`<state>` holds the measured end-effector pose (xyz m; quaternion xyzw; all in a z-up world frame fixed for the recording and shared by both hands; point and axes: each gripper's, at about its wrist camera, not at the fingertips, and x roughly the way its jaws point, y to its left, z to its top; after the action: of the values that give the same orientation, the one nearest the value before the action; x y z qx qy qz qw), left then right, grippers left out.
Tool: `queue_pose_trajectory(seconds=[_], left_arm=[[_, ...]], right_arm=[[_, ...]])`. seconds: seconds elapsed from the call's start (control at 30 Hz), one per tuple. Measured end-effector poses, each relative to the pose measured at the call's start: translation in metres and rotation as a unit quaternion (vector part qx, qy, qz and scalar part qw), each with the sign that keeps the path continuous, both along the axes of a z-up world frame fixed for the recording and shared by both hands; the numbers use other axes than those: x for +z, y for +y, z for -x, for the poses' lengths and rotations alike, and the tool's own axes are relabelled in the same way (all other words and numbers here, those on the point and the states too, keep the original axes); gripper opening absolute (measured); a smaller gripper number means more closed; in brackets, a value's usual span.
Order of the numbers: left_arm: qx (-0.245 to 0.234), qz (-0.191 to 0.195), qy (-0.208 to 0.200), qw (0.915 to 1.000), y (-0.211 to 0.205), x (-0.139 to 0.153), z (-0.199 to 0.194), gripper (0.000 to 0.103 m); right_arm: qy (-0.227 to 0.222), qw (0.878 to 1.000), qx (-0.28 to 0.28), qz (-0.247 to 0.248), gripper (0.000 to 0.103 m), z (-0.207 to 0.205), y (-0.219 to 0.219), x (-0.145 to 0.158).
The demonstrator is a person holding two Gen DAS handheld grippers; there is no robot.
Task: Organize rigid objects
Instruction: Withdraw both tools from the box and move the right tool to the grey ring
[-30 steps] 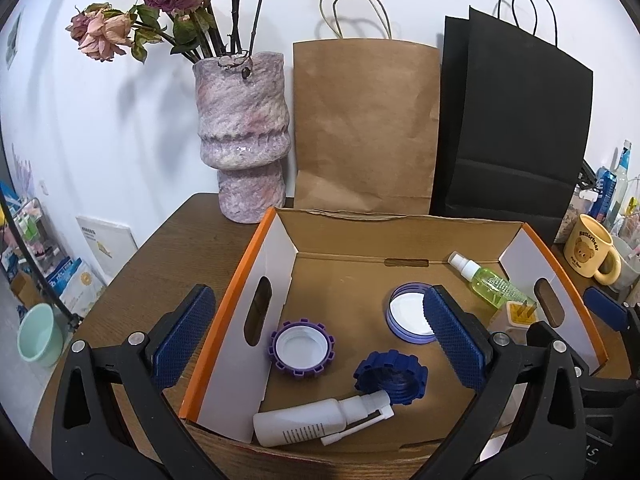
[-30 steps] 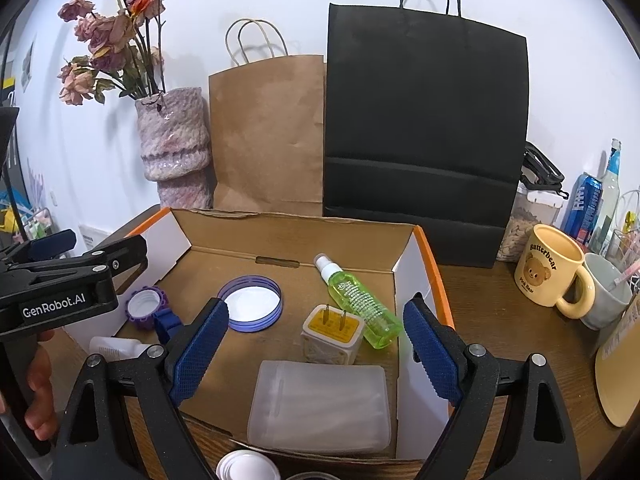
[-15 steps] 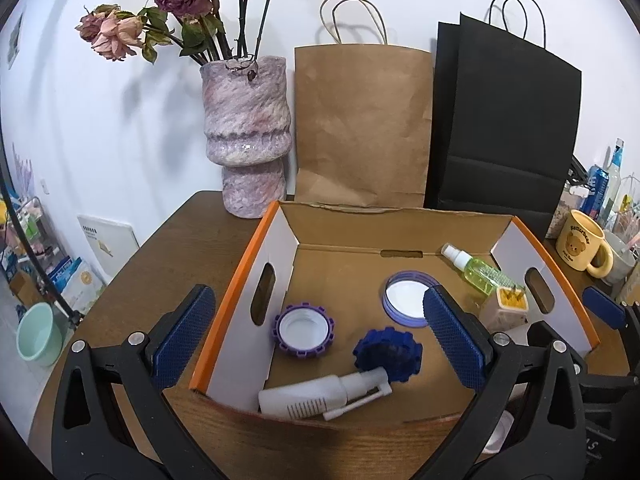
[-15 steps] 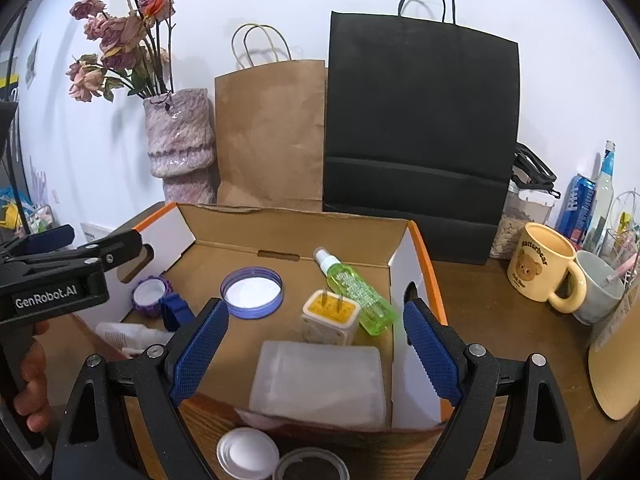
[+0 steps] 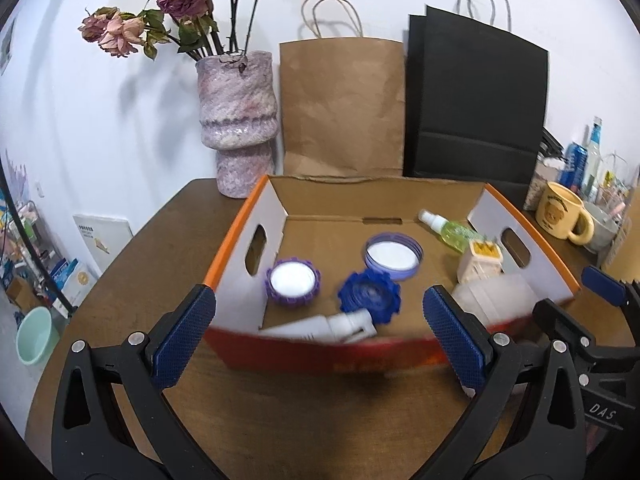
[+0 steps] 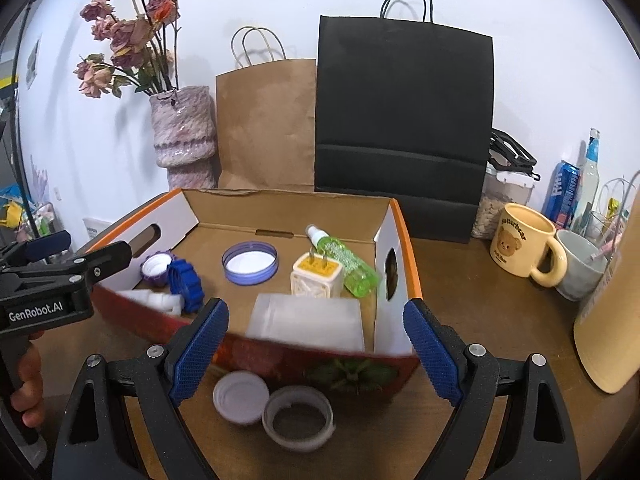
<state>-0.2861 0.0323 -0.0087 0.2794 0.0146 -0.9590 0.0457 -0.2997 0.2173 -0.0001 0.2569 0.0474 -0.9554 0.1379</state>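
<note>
Cardboard box point(image 5: 264, 216) is sitting on the wooden table point(image 5: 168, 236), holding lids, a green spray bottle point(image 6: 344, 258) and a plug adapter point(image 6: 318, 276) — two more lids point(image 6: 240, 396) are lying outside. Left gripper point(image 5: 316, 334) and right gripper point(image 6: 316, 354) are hovering with jaws spread wide, grasping nothing.

Matt cardboard box point(image 5: 264, 216), grained wooden table point(image 5: 168, 240), glossy ceramic mug point(image 6: 520, 240)

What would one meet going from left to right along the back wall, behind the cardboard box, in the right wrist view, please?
Flower vase → brown paper bag → black paper bag → clear jar → blue can.
</note>
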Motion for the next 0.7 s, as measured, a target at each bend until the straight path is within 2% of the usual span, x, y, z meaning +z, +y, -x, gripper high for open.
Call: queue_pose_trajectory(seconds=[0.7], left_arm=[[-0.044, 0.011, -0.014, 0.9989, 0.03, -0.022, -0.072, 0.103]], right_arm=[[-0.033, 0.999, 0.024, -0.012, 0.093, -0.069, 0.02, -0.012]])
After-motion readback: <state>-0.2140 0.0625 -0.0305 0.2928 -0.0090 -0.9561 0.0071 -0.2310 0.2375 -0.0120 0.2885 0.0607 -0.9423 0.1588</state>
